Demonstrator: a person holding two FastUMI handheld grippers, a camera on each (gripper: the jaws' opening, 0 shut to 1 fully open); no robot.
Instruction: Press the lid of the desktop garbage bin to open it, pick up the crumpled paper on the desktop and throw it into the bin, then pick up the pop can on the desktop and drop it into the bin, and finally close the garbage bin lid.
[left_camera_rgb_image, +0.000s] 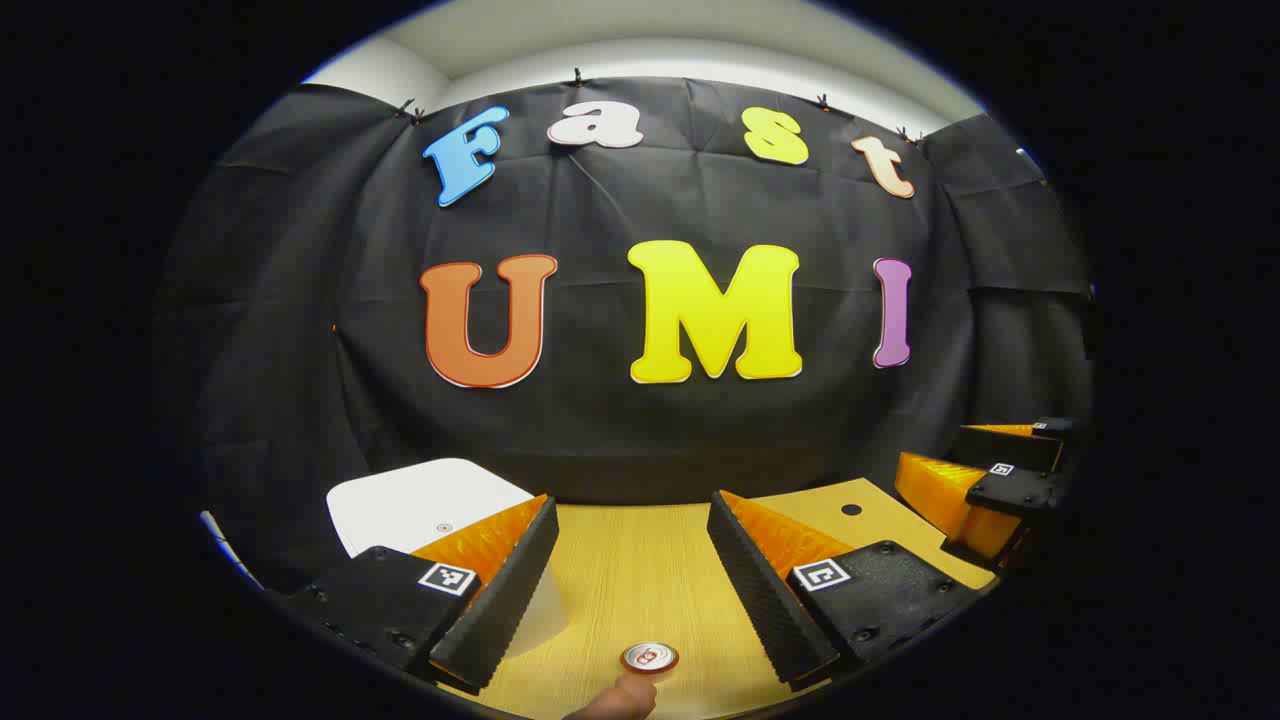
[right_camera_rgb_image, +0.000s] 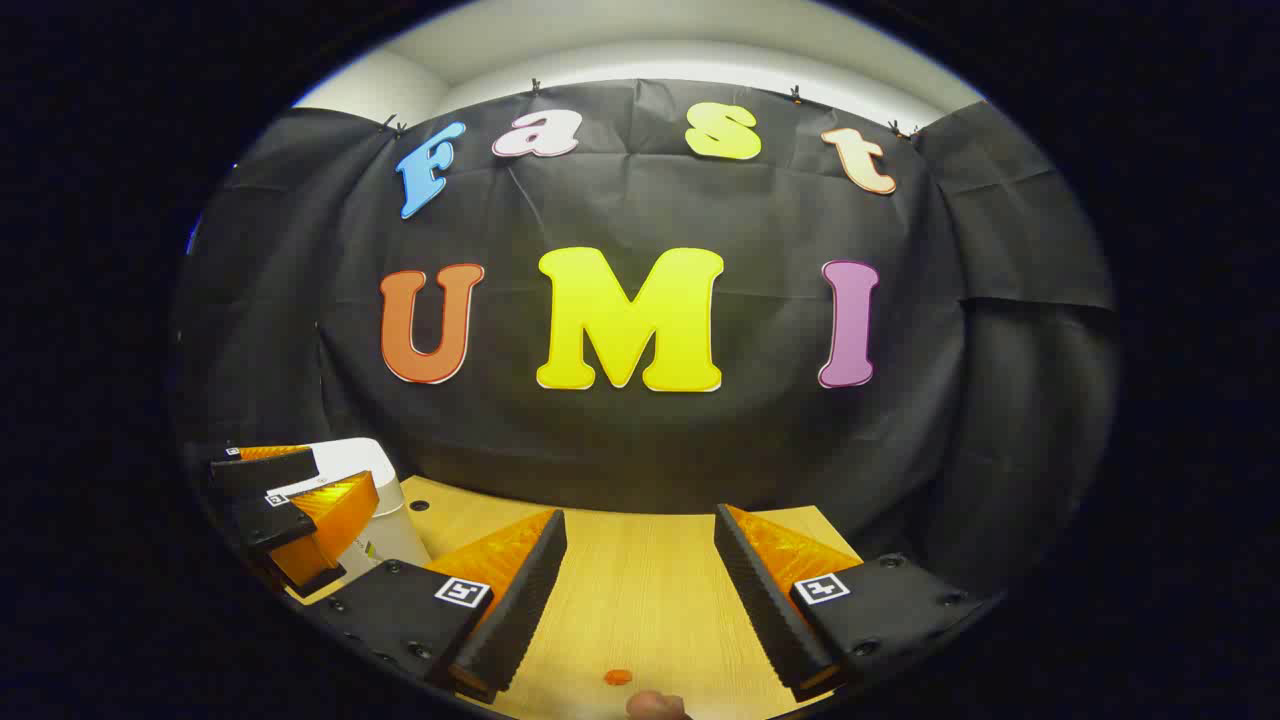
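Both claws hang wide open and empty above the desk, the pop can standing upright below the left gripper and just right of the white garbage bin, likely light, slick and easily dented, best pinched across its sides.

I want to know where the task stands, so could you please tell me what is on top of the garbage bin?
Nothing rests on the garbage bin; its white lid lies flat and looks closed. The left gripper's own finger covers the bin's near corner. The bin's inside cannot be seen.
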